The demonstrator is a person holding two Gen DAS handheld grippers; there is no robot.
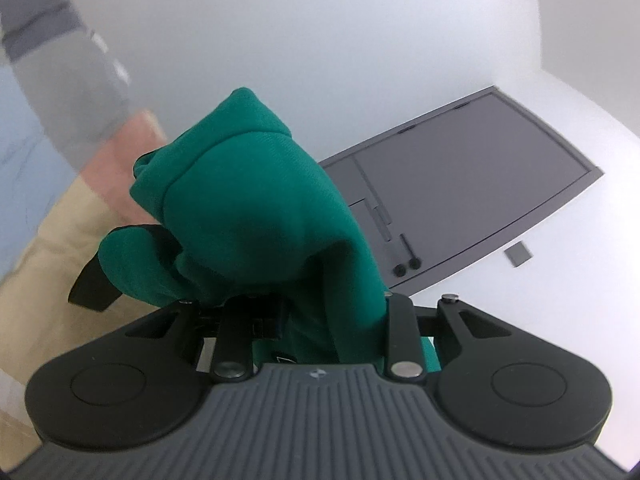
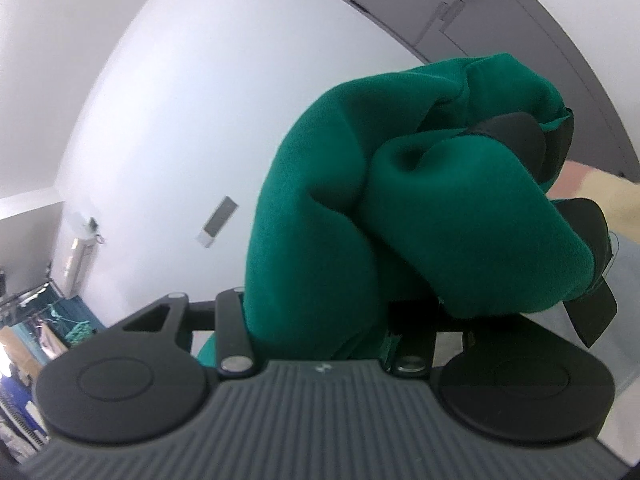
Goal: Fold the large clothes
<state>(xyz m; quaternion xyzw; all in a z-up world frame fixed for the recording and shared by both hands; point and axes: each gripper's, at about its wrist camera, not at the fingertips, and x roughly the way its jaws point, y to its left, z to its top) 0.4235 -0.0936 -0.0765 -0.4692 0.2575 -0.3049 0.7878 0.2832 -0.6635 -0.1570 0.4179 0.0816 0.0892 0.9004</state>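
Observation:
A green garment (image 1: 256,208) is bunched over my left gripper (image 1: 280,280) and hides both fingers; black trim (image 1: 92,284) hangs at its left. The left gripper is raised and shut on this cloth. In the right wrist view the same green garment (image 2: 360,208) drapes over my right gripper (image 2: 360,280), with black trim (image 2: 592,312) at the right. The right gripper is shut on the cloth, its fingers hidden under the folds.
Both cameras point up at a white wall. A dark grey door (image 1: 472,176) with black handles (image 1: 408,264) shows in the left view and also in the right view (image 2: 520,12). A person's arm (image 1: 68,80) is at left. A cluttered room corner (image 2: 36,340) lies far left.

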